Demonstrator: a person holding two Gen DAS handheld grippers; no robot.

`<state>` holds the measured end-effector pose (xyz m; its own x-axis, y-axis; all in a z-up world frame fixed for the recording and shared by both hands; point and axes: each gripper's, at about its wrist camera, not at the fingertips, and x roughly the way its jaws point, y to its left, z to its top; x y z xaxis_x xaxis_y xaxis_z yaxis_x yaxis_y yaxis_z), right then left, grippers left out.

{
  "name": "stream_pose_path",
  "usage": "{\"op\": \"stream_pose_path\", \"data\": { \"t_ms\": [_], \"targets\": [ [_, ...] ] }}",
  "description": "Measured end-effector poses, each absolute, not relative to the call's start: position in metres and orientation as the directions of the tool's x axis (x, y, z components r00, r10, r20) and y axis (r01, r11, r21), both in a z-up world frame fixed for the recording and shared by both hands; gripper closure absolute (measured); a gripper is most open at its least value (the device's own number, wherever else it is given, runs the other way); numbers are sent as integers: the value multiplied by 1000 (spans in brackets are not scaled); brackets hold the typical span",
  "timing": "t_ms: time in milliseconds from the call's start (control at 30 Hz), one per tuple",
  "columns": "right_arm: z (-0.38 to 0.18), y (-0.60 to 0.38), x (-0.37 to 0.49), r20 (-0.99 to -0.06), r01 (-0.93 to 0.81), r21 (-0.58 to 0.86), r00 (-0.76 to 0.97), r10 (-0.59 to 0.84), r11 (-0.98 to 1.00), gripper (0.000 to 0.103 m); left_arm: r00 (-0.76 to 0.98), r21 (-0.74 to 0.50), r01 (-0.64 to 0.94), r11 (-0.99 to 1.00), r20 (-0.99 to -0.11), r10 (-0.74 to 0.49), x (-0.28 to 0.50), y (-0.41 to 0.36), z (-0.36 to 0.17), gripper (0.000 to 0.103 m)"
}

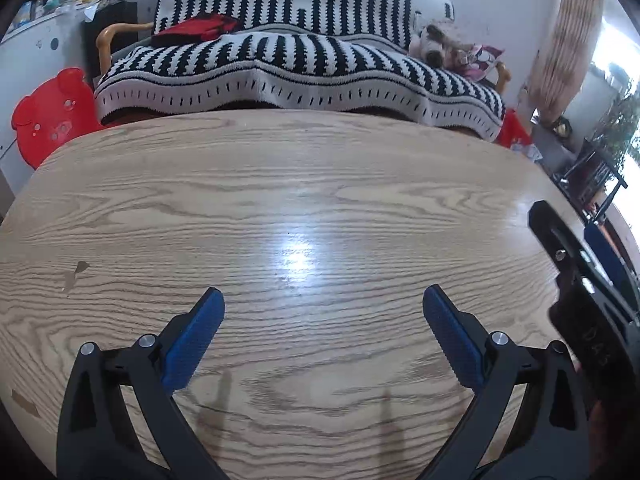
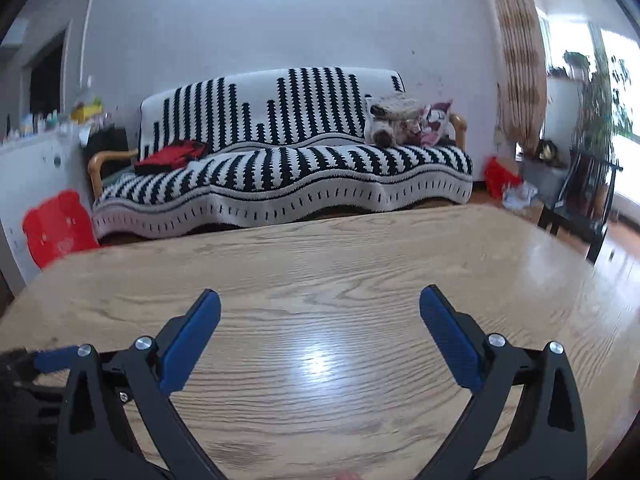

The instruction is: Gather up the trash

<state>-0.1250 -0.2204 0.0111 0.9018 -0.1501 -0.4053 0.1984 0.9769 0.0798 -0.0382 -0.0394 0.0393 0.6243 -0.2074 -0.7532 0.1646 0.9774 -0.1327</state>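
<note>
My left gripper (image 1: 323,312), black-framed with blue ribbed pads, hangs over the near part of the table with its jaws spread wide and nothing between them. My right gripper (image 2: 319,316), of the same build, is likewise spread wide and empty. In the left wrist view the body of the right gripper (image 1: 588,300) shows at the right edge, so the two tools sit side by side.

Beneath both lies the light oak-grain wooden table (image 1: 280,208). Its glossy top carries only a bright reflection and a few small chips in the finish near the left side. No trash rests on any part of the surface that I can see.

Beyond the far edge stands the sofa under a black-and-white striped knit cover (image 2: 280,168). A folded red cloth (image 2: 172,156) lies on its left seat and a plush toy with cushions (image 2: 400,124) sits at its right end. A red bear-shaped plastic stool (image 1: 52,116) stands left of the sofa.

The only likely trash is the pale crumpled paper (image 2: 520,196) on the floor past the table's right corner, just beside a red container (image 2: 500,176). It is blurred; I cannot confirm its material. Judged as paper, it should be light, soft and crushable, and not fragile. I would close the pads across its bulkiest fold, using moderate pressure.
</note>
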Motion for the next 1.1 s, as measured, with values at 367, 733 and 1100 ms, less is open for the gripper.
{"op": "stream_pose_path", "data": {
  "t_ms": [367, 733, 1100],
  "targets": [
    [5, -252, -136, -468, 246, 148, 870, -151, 958, 7, 628, -132, 94, 987, -761, -162, -31, -15, 29, 7],
    [4, -255, -149, -470, 232, 169, 873, -129, 958, 7, 658, -105, 34, 994, -746, -101, -39, -13, 33, 7],
    [-3, -254, -138, -484, 225, 172, 867, -117, 959, 7, 663, -47, 68, 997, -745, -80, -27, -20, 30, 7]
  ]
}}
